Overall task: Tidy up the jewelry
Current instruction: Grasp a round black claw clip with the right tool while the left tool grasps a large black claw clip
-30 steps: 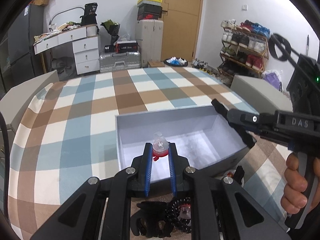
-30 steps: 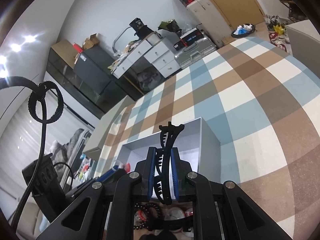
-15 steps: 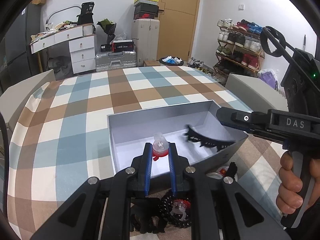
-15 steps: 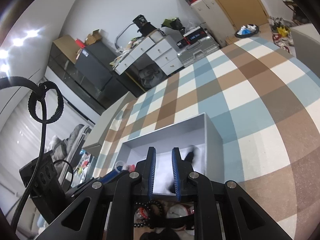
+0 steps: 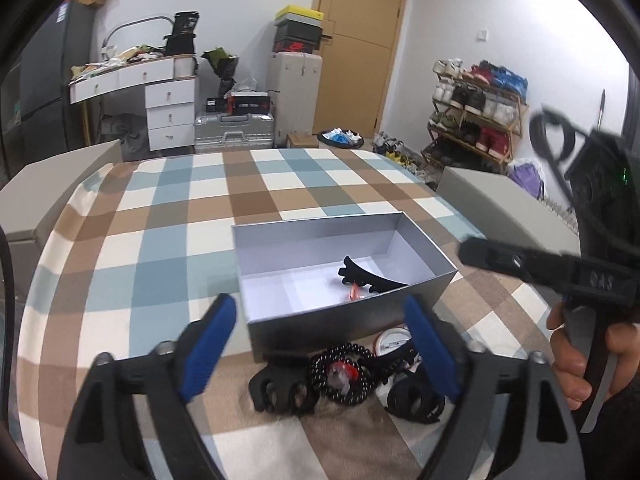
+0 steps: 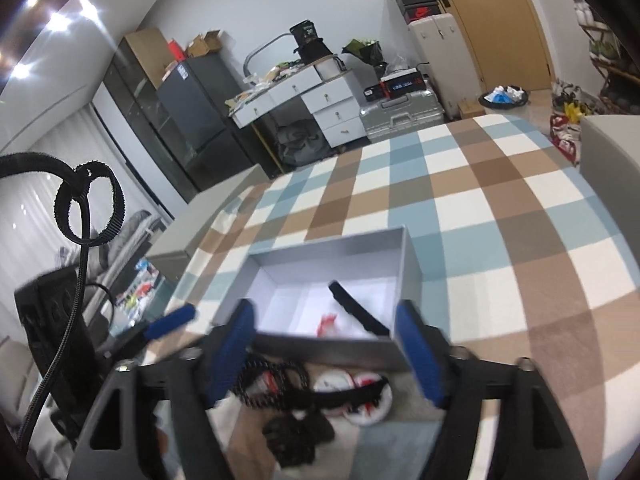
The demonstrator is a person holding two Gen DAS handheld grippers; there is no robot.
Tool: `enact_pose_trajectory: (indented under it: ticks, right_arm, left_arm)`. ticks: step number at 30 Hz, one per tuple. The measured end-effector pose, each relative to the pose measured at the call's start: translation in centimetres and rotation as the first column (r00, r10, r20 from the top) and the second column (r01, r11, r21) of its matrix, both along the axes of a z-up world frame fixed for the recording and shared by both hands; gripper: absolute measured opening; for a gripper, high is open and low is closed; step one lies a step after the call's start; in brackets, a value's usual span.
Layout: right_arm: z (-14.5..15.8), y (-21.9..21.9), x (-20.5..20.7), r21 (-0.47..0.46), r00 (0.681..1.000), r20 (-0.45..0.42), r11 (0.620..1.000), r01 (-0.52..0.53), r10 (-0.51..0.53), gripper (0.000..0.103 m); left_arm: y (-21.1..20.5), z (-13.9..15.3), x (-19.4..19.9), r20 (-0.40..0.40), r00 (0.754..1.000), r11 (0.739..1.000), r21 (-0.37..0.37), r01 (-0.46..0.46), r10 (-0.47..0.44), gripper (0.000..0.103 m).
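Note:
An open grey box (image 5: 344, 322) stands on the checked table. Inside it lie a long black hair clip (image 5: 370, 276) and a small red-and-clear piece (image 5: 354, 292). My left gripper (image 5: 320, 344) hovers over the box's near wall, its jaws opening wide with nothing between them. In the right wrist view the same box (image 6: 332, 346), the hair clip (image 6: 356, 308) and the red piece (image 6: 326, 324) show. My right gripper (image 6: 325, 354) hangs there too, jaws opening and empty. A loose pile lies before the box: black claw clip (image 5: 280, 390), beaded bracelet (image 5: 344, 372), white round piece (image 5: 394, 340).
A hand (image 5: 576, 360) holds the right gripper (image 5: 472, 252) at the right of the left wrist view. Grey upholstered seats (image 5: 60, 188) (image 5: 504, 200) flank the table. The checked cloth (image 5: 180, 240) stretches beyond and left of the box. Drawers, suitcases and a shoe rack stand further back.
Both grippers went from shut to wide open. The red-and-clear piece left the left jaws and the black hair clip left the right jaws; both now lie in the box. Both grippers drew back and rose slightly.

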State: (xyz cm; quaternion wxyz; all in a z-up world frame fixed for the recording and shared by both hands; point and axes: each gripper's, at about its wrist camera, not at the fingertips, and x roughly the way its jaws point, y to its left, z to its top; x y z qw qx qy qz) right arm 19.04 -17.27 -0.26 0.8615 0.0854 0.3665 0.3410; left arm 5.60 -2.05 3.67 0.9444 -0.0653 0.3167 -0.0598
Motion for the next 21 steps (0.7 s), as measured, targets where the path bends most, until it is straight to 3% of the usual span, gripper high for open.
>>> enact_pose_trajectory:
  ticks: [2,4,7,14,21]
  right_arm:
    - [0.0,-0.2,-0.5,-0.039,1.0,0.01,0.999,0.003,-0.003,0.098]
    - [-0.2,-0.4,-1.0,-0.077,1.0,0.017,0.997,0.002,-0.001,0.099]
    - [-0.7,-0.5,-1.6,-0.106,1.0,-0.008,0.994,-0.021,0.02,0.1]
    - [-2.9,2.0,-2.3,-0.184,0.981,-0.07,0.964,-0.192,0.182,0.099]
    - [-4.3,3.9,-3.6,-0.158,0.942,-0.128,0.931,-0.328,0.31,0.076]
  left_arm:
    - [0.1,0.0,-0.5,-0.003,1.0,1.0,0.017,-0.015,0.015,0.09]
    - [0.4,-0.1,-0.8,-0.009,1.0,0.999,0.024,-0.026,0.026,0.102]
    - [0.8,-0.6,-1.2,-0.017,0.999,0.999,0.028,-0.035,0.035,0.102]
    - [1.5,-1.5,-1.0,-0.044,0.997,0.996,0.078,-0.053,0.056,0.102]
    - [1.9,-2.3,-1.1,-0.064,0.997,0.992,0.119,-0.04,0.048,0.102]
